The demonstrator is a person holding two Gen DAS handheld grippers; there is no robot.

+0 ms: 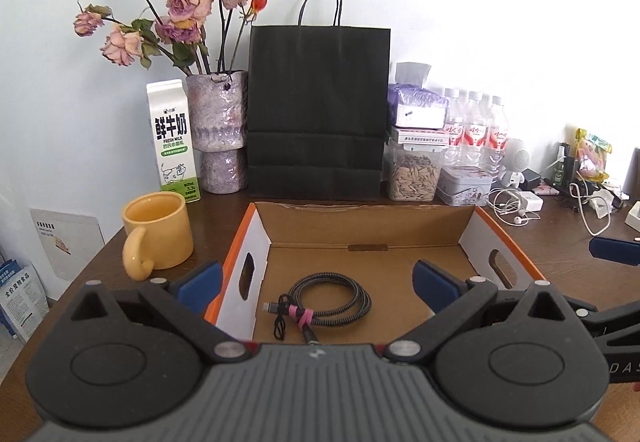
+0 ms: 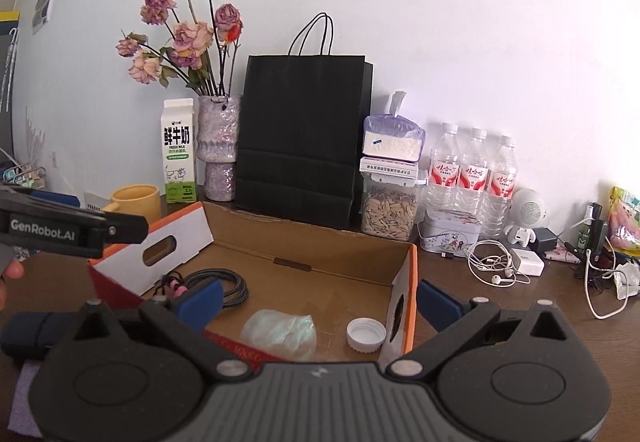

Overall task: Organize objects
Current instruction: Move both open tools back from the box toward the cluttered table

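I noted the coiled cable [image 1: 329, 298] lying flat inside the cardboard box [image 1: 362, 238], dead ahead of my left gripper [image 1: 318, 284], nearer than the right gripper [image 2: 320, 304]; both sets of jaws stood apart, empty.

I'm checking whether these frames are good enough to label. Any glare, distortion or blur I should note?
Left wrist view: strong fisheye bend, dark corners, the wall washed out upper right; the coiled cable in the cardboard box is sharp. Right wrist view: same bending, bright wall; the crumpled plastic near the lens looks soft, the bottle cap crisp.
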